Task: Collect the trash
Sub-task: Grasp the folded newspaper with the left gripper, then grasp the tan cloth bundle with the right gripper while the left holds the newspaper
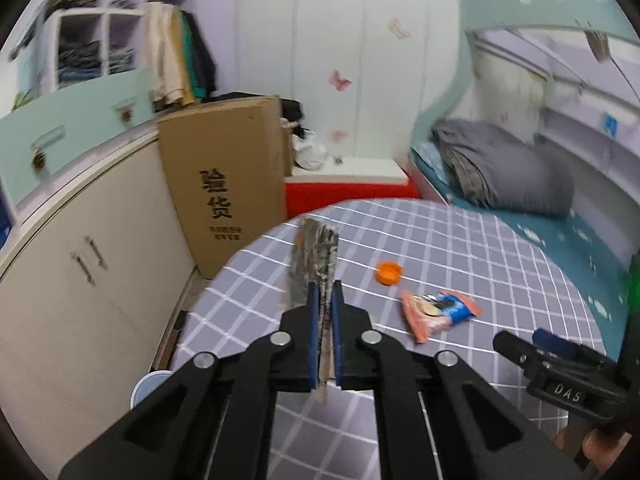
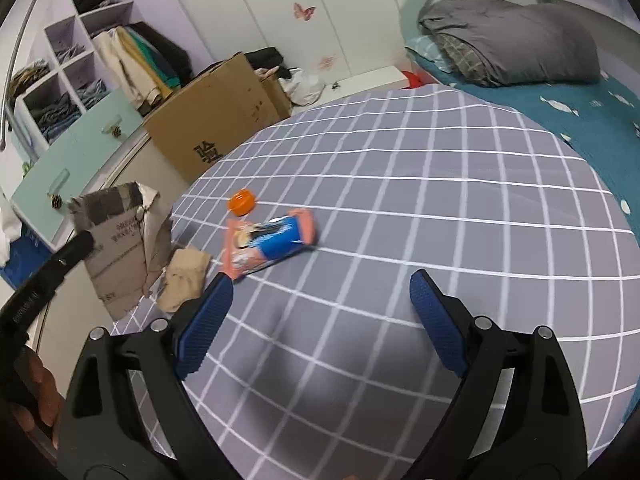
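On the side of the tall cardboard box I read two large black characters, "验货", above smaller print too blurred to make out. My right gripper bore a label reading "DAS". The torn cardboard piece carried inverted print I could not read.

The cardboard scrap shows only edge-on in the left wrist view, its lower part buried between the left gripper pads. Print on the snack wrapper smears unreadable. The right gripper runs off the frame's right edge there. A crumpled tan wad sits half behind a blue pad.
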`<state>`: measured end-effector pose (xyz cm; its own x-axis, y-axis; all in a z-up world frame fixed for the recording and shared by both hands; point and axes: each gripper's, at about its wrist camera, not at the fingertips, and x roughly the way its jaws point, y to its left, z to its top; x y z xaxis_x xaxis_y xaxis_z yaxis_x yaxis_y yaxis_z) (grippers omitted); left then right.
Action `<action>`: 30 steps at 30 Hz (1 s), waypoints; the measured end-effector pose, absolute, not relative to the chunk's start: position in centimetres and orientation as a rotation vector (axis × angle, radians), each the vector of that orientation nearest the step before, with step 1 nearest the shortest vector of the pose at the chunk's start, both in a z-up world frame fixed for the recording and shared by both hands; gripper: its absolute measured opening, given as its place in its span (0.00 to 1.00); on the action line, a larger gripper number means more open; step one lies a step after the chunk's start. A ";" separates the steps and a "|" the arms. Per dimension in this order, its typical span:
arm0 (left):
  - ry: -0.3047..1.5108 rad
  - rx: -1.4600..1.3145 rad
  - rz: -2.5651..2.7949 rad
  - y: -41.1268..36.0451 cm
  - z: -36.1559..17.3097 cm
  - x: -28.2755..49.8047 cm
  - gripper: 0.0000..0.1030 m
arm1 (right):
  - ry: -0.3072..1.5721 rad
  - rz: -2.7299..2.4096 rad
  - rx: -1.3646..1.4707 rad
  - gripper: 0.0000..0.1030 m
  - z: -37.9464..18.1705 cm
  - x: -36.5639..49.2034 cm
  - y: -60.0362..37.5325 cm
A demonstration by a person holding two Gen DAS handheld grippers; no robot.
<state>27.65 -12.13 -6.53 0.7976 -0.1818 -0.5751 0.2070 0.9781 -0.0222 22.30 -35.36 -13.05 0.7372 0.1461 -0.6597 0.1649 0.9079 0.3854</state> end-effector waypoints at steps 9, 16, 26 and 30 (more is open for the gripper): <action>0.564 -0.083 -0.162 -5.2 -7.4 26.4 0.03 | 0.804 0.103 0.302 0.86 -12.5 25.4 -27.2; 0.513 -0.152 -0.186 -0.9 -8.0 25.0 0.03 | 0.863 0.093 0.153 0.85 -13.4 28.4 -21.8; 0.474 -0.208 -0.172 4.8 -8.5 24.6 0.03 | 0.884 0.026 0.031 0.26 -15.1 31.0 -18.3; 0.484 -0.234 -0.138 7.5 -9.4 25.1 0.03 | 0.839 0.077 0.014 0.26 -14.2 30.7 -15.5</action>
<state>25.06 7.50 -9.44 0.8768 -0.1857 -0.4436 0.0756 0.9642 -0.2543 30.70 -15.49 -14.25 0.6656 0.0740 -0.7426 -0.0629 0.9971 0.0430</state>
